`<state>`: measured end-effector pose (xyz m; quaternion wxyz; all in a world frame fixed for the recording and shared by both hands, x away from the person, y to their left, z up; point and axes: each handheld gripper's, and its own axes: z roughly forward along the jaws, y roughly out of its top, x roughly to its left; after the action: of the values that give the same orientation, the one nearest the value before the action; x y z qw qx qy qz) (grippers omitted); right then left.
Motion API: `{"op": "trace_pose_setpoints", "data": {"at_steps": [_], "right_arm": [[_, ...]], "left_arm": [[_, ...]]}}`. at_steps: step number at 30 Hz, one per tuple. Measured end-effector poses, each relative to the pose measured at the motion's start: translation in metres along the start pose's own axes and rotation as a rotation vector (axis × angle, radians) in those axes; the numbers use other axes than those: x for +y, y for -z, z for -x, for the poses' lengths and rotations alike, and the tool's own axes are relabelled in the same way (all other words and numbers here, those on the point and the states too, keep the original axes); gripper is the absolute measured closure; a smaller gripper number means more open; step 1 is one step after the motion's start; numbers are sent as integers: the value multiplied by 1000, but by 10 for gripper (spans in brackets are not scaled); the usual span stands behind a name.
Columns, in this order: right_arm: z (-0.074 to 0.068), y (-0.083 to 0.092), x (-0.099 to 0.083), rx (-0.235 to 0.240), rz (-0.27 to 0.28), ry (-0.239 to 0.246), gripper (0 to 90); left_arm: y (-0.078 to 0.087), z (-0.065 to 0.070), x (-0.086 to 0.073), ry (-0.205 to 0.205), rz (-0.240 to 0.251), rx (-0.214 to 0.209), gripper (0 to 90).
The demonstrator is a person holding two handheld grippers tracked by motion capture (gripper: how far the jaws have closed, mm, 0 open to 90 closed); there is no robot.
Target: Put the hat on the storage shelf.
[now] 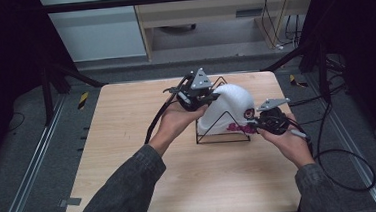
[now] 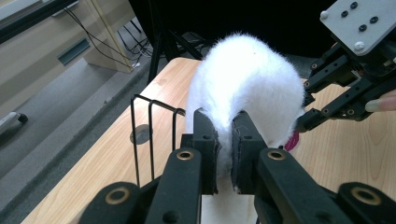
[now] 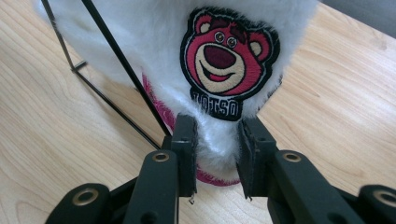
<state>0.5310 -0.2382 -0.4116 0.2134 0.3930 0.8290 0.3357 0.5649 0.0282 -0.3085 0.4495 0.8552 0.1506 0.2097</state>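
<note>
A: We've got the white plush hat draped over the black wire rack mid-tabletop. Left claw is clamped on its fuzz, right claw pinches the hem below the bear patch.

B: Risk: with 2 claws pulling unevenly, we tip the rack or lose the fuzz.

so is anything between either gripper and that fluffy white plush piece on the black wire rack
Nothing visible. The left gripper is already shut on the fluffy white plush piece, and the right gripper is shut on its lower edge, under the red bear patch. The black wire rack sits beside the jaws, not between.
</note>
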Motion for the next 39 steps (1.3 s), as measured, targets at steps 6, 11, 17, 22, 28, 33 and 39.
{"op": "trace_pose_setpoints", "data": {"at_steps": [6, 11, 17, 22, 28, 33, 39], "right_arm": [[0, -4, -3, 2, -20, -9, 691], [-1, -5, -2, 3, -24, -7, 682], [-2, -6, -2, 3, -33, -19, 641], [-1, -3, -1, 8, -16, -19, 681], [0, -1, -2, 12, -10, -23, 699], [2, 0, -3, 6, -10, -26, 705], [4, 6, -6, -3, 0, -39, 700]], "left_arm": [[-3, 2, -3, -2, -3, -10, 829], [-3, 3, -6, 1, -12, -10, 830], [-6, 4, -9, -3, -35, -11, 828], [-10, 6, -11, -13, -59, -11, 827], [-12, 4, -14, 8, -69, -15, 825], [-12, 5, -17, 10, -76, -11, 817], [-10, 7, -18, 2, -75, 21, 729]]}}
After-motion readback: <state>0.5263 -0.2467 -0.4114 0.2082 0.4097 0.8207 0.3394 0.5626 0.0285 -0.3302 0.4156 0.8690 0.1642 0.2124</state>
